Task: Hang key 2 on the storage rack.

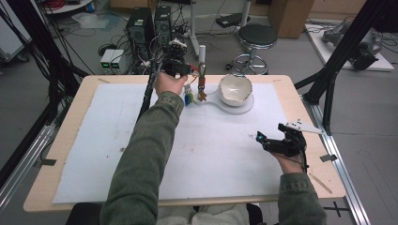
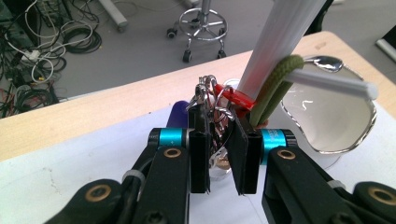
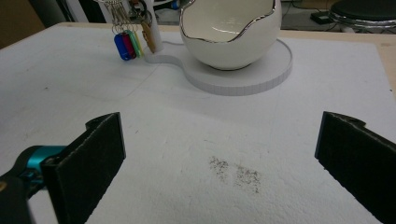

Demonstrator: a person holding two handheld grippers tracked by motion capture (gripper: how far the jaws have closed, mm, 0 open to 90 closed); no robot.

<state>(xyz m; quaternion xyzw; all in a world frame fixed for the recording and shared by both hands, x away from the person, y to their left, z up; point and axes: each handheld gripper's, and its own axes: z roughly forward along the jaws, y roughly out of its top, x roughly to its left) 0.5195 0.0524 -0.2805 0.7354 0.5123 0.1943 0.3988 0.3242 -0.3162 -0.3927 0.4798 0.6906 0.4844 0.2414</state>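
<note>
Keys [image 2: 211, 95] hung in a bunch from the white post [image 2: 280, 37] at the far middle of the desk [image 1: 61, 140], just beside the bowl [image 1: 236, 89]. The left tool [image 2: 219, 161] had its 2 black pads drawn close together on the metal rings of that bunch; how much metal sat between them was hard to tell, since the pads hid the lower rings. In the high view the left tool [image 1: 180, 68] was partly covered by the person's hand [image 1: 170, 83], and the keys [image 1: 201, 89] showed as a small blur of colour. A red plastic loop [image 2: 236, 100] and an olive cord [image 2: 273, 86] wrapped the post, and a thin white peg [image 2: 334, 81] stuck out sideways from it. The post's top was cut off by the frame edge in the left gripper view.

In the right gripper view, blue, pink and green plastic tags [image 3: 127, 44] and a tan fob [image 3: 148, 35] dangled below the rings. The bowl [image 3: 231, 32] was glossy white ceramic, shaped like a cracked eggshell with a jagged silver rim, and what could be seen of its inside held nothing. It sat on a flat white round base [image 3: 261, 77] that ran on to the post's foot.

The right tool [image 3: 219, 154] stood with its pads wide apart over the white foam sheet [image 3: 187, 140], near a grey smudge [image 3: 236, 175]. In the high view it [image 1: 272, 140] rested well apart from the keys, at the near right.
</note>
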